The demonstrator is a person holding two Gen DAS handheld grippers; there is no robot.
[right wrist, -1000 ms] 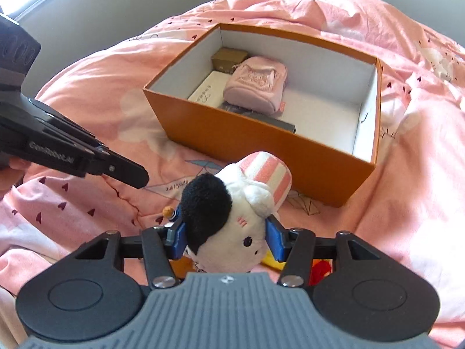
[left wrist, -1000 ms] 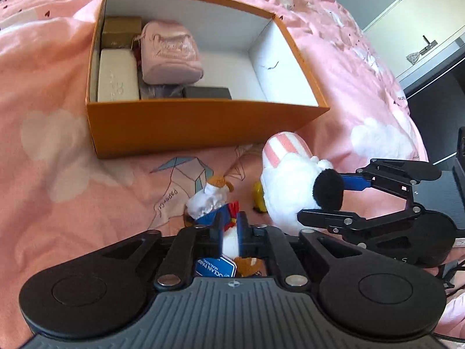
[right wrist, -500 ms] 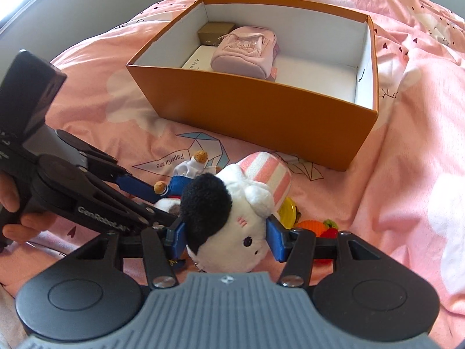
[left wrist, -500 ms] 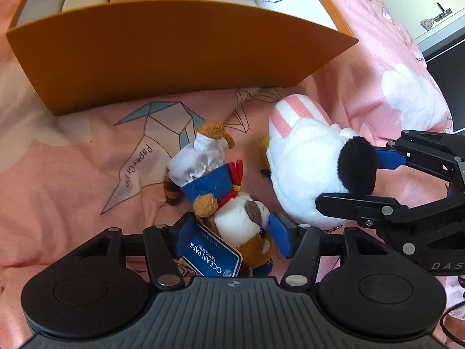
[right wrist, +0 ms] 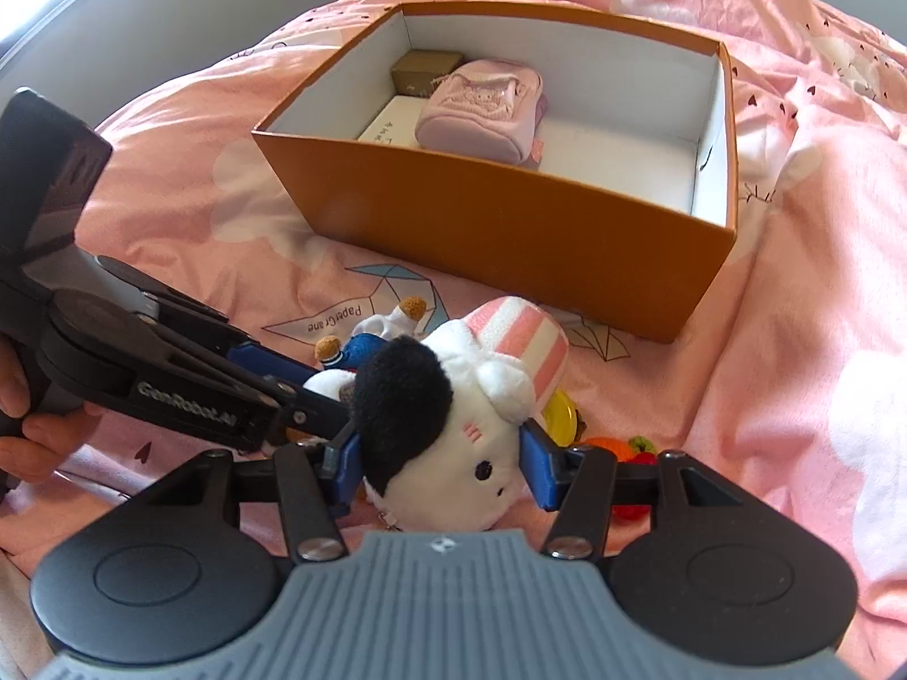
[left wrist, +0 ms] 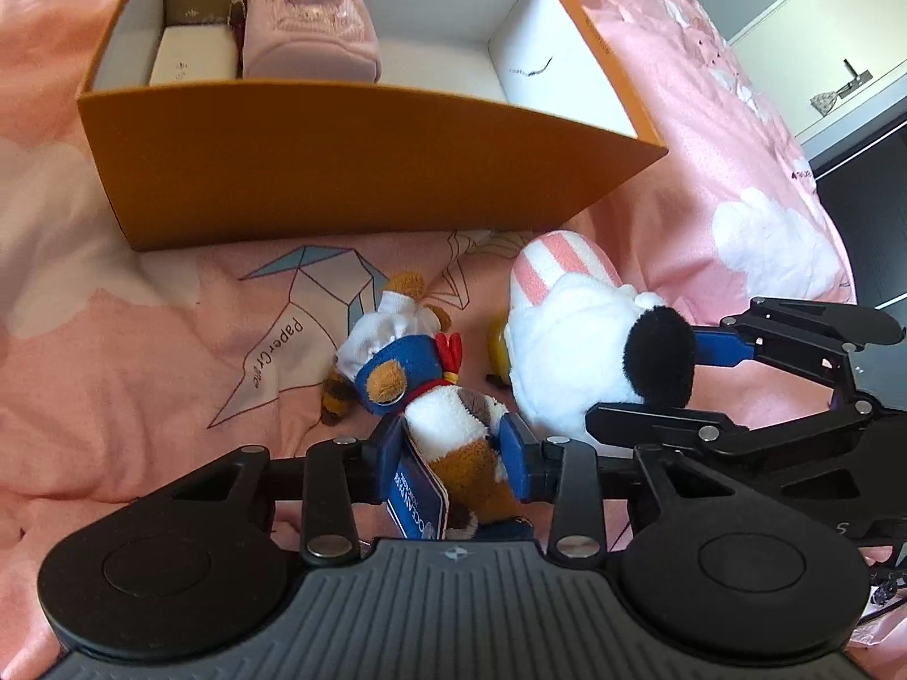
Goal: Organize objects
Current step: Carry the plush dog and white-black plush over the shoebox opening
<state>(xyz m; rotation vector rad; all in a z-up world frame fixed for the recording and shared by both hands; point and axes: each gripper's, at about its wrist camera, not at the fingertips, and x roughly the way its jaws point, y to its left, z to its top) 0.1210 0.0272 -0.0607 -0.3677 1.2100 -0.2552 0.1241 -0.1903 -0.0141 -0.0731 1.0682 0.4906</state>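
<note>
On the pink bedspread (left wrist: 142,351) in front of the orange box (left wrist: 340,181), the left gripper (left wrist: 453,445), its jaws having just been closing, pinches the small brown-and-white sailor toy (left wrist: 453,413), while the right gripper (right wrist: 442,462), about half open, clamps the white bunny toy (right wrist: 453,453).

My right claw (right wrist: 439,467) clamps the white bunny plush (right wrist: 453,430); the orange box (right wrist: 510,226) sits at twelve o'clock.

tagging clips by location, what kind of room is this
Most likely a bedroom: everything sits on a pink quilt spread over a bed, soft toys like the white plush lie on it, and a pale cabinet stands behind.
</note>
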